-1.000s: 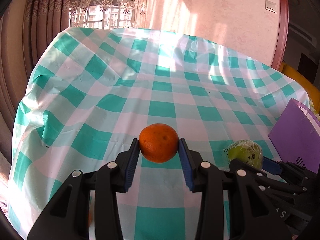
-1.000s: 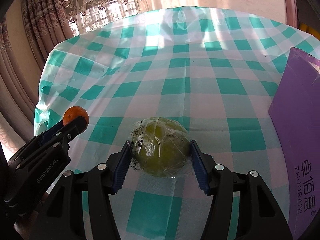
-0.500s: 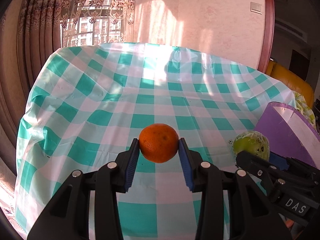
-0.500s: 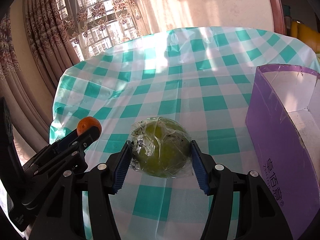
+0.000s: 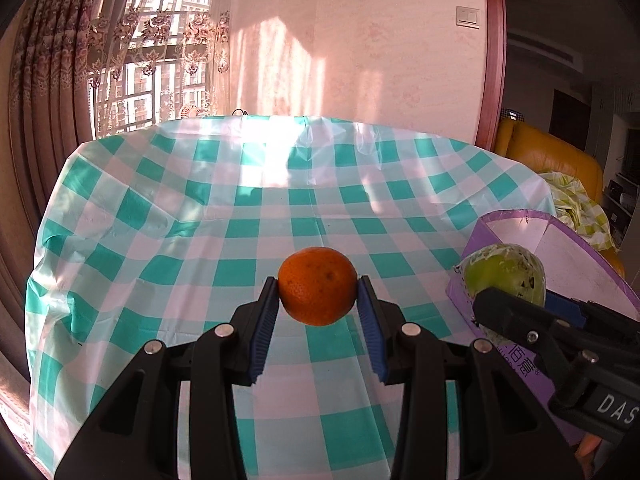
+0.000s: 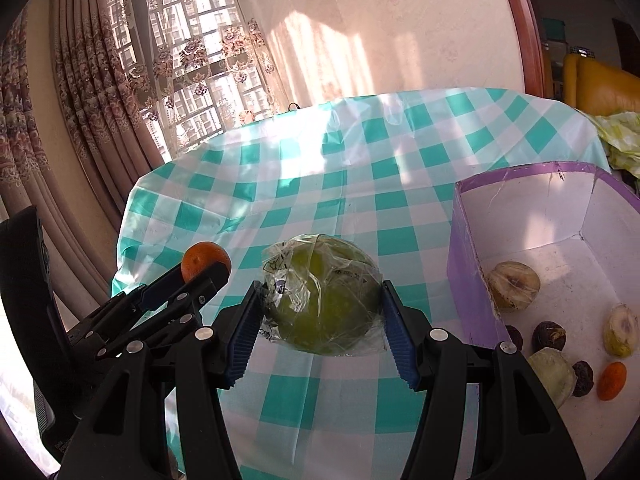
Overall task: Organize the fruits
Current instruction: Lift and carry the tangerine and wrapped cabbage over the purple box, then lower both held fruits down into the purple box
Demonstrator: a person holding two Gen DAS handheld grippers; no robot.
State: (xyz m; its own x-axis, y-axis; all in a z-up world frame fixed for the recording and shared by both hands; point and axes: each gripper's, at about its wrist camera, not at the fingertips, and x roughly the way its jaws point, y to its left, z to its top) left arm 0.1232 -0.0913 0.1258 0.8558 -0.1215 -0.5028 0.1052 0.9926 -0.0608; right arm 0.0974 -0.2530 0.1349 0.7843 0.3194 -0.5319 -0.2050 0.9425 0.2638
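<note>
My left gripper (image 5: 317,298) is shut on an orange (image 5: 317,285) and holds it in the air above the checked table. It also shows in the right wrist view (image 6: 206,262) at the left. My right gripper (image 6: 322,300) is shut on a green fruit wrapped in clear plastic (image 6: 322,300), held above the table just left of the purple box (image 6: 464,248). In the left wrist view the wrapped fruit (image 5: 506,272) sits at the box's near corner (image 5: 516,220). The box holds several fruits, among them a pale halved one (image 6: 514,286) and a small orange one (image 6: 612,380).
A teal-and-white checked tablecloth (image 5: 248,216) covers the table. Curtains and a window (image 6: 120,80) stand behind it at the left, a pink wall behind. A yellow sofa (image 5: 560,156) stands to the right beyond the table.
Both grippers have risen with their fruits, so more of the wall and window shows. The purple box's inside has come into the right wrist view.
</note>
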